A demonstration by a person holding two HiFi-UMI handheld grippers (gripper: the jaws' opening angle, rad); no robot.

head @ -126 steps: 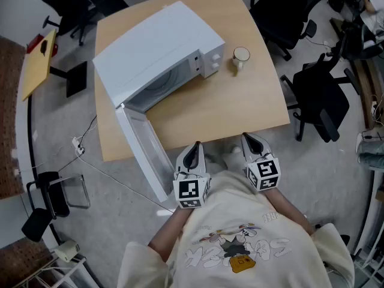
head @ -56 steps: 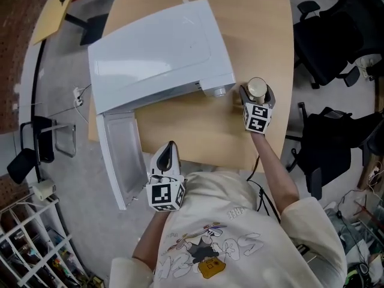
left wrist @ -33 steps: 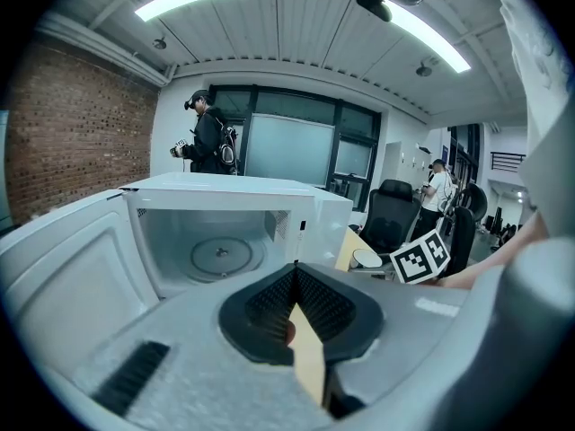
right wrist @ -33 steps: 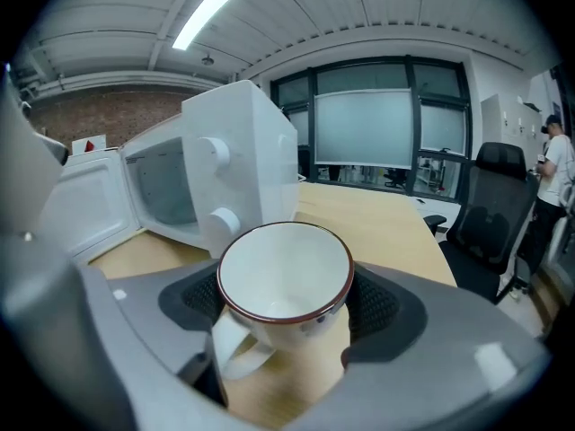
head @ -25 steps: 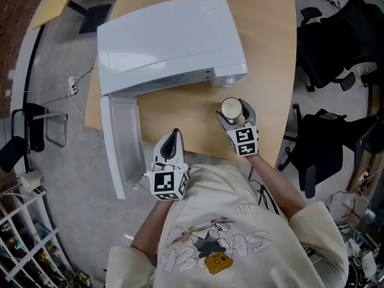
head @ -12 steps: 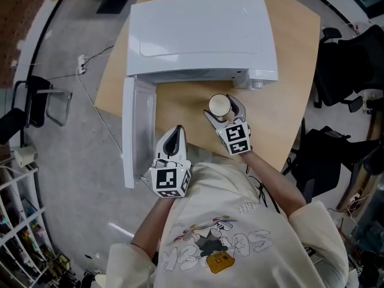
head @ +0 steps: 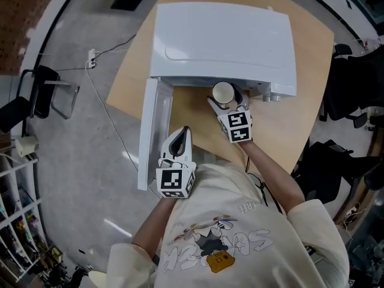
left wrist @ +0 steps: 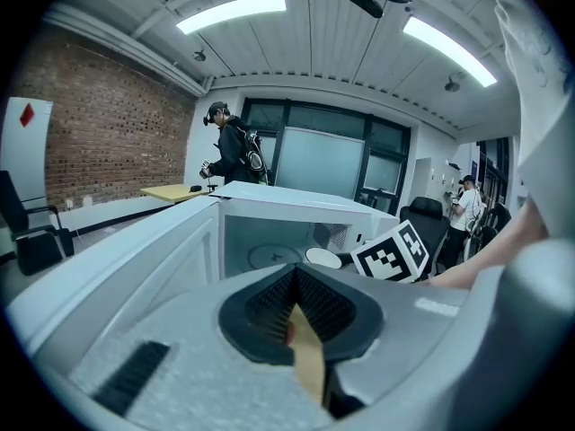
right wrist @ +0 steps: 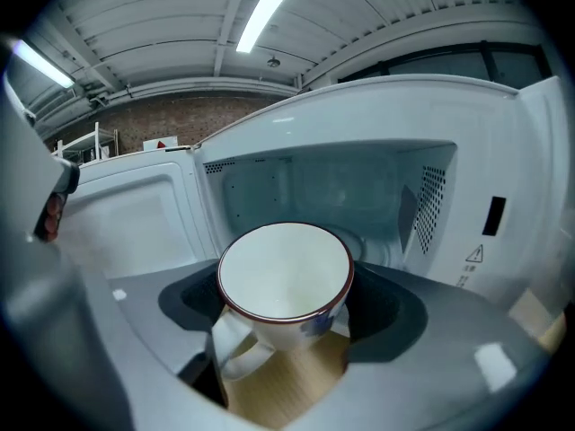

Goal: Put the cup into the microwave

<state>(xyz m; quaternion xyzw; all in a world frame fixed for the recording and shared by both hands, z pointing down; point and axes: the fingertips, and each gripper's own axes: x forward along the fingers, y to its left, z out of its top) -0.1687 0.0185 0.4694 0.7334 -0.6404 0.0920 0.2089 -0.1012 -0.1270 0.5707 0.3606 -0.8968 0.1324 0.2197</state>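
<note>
Cup (head: 222, 91) at the open microwave (head: 222, 41) mouth: carrying step, nearly there!
Right gripper (head: 227, 102) fingers clamped on the upright cup, above the counter (head: 282, 125); left gripper (head: 180, 140) fingers together, empty. Next: ease it inside, set it down, release.

Cup (right wrist: 285, 272) in tool (right wrist: 286, 302) before open microwave (right wrist: 476, 209)

Dressed in a cream T-shirt (head: 270, 221) with short sleeves, a cartoon drawing and big letters on the front. Pale grey and smooth on the left gripper (head: 182, 132), with black ribbed pads (left wrist: 266, 305) inside and a white cube (head: 176, 183) with black square marks at the back. Just the same on the right gripper (head: 223, 98), with a second cube (head: 239, 126) too.
</note>
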